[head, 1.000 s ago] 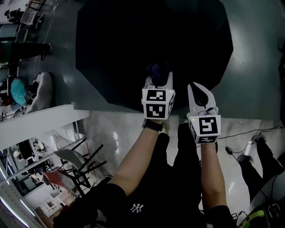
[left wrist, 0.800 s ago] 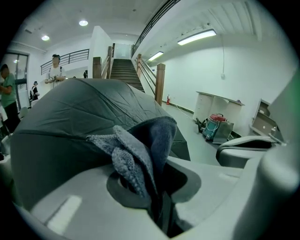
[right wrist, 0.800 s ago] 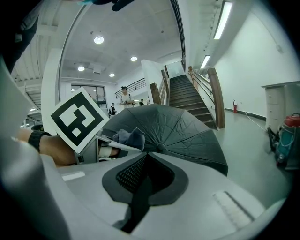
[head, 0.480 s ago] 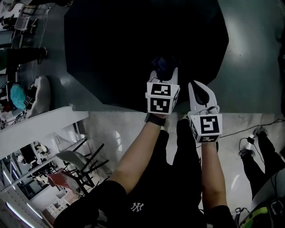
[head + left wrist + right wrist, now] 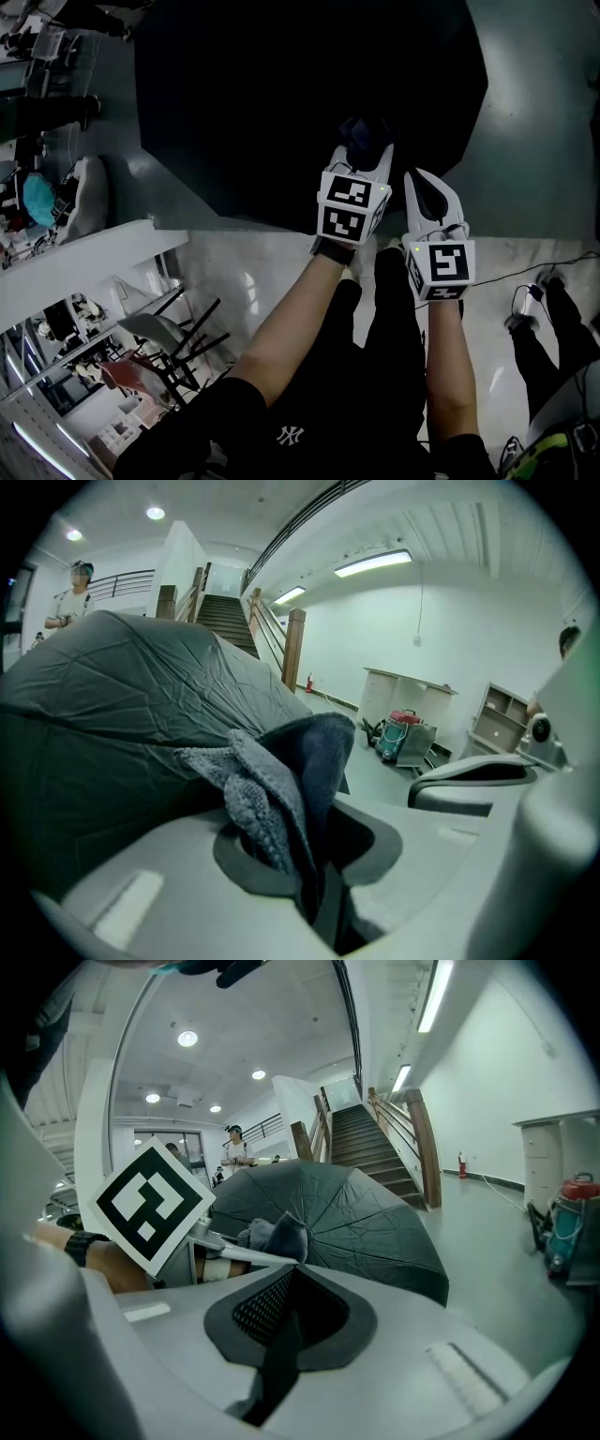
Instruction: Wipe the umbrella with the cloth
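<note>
Grey cloth clamped in the left gripper, at the near rim of the open black umbrella.

I have the left jaws closed tight on one bunched fold of the cloth, so most of it stands free beyond the jaw tips and can be pressed on the fabric. The umbrella canopy lies open on the floor, directly ahead of these jaws and a little under them. I cannot say for sure that the cloth touches it. The right gripper hangs just beside the left one, over the same rim, with its jaws together and nothing between them. I judge that it waits there to steady the canopy if a wiping stroke pushes it away. To my mind the wiping is at an early stage, since most of the canopy lies far ahead of the jaws.
</note>
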`<state>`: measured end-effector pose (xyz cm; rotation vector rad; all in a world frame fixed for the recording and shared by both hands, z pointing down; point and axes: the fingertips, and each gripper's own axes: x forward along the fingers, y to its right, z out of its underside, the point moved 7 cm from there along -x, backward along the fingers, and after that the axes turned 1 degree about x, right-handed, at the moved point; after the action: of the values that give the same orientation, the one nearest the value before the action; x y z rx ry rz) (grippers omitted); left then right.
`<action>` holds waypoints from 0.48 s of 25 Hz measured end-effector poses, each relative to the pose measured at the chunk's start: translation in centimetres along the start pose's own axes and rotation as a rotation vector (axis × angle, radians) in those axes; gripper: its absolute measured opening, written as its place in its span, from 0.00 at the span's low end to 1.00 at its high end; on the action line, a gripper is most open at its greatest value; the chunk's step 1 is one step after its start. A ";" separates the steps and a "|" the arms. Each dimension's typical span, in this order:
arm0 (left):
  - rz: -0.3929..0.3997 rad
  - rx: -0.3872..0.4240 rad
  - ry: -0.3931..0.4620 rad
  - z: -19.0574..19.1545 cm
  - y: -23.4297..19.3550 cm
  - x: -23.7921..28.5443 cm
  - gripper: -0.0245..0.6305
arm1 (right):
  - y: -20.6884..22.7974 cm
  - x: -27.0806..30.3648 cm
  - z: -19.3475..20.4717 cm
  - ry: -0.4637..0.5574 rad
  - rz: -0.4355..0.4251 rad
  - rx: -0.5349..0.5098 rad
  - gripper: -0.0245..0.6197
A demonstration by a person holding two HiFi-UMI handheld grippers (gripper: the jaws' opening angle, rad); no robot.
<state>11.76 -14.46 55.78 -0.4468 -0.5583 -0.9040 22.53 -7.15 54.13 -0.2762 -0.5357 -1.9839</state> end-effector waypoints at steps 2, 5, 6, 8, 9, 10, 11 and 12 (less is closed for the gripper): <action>0.020 0.011 0.013 0.2 0.0 -0.1 0.30 | -0.5 -0.2 0.0 -0.002 0.007 -0.002 0.08; 0.047 0.042 0.044 0.8 0.1 0.0 0.30 | -1.4 -0.6 0.5 0.000 0.019 -0.011 0.08; 0.061 0.051 0.062 0.8 0.2 0.0 0.30 | -1.6 -0.7 0.7 0.003 0.024 -0.011 0.08; 0.098 0.062 0.113 0.6 0.4 -0.6 0.30 | -2.0 -1.1 0.9 0.016 0.033 -0.003 0.08; 0.117 0.064 0.141 0.4 0.5 -1.2 0.30 | -2.3 -1.3 0.9 0.025 0.034 0.006 0.08; 0.136 0.066 0.165 0.2 0.6 -1.9 0.30 | -2.6 -1.6 0.9 0.034 0.034 0.018 0.08; 0.154 0.065 0.183 0.0 0.7 -2.7 0.30 | -2.9 -1.9 0.9 0.041 0.034 0.033 0.08; 0.172 0.063 0.195 0.0 0.9 -3.5 0.30 | -3.3 -2.2 0.8 0.047 0.033 0.047 0.08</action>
<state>10.80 -11.88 53.46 -0.3398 -0.3627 -0.7537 20.63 -3.76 53.07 -0.2070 -0.5438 -1.9382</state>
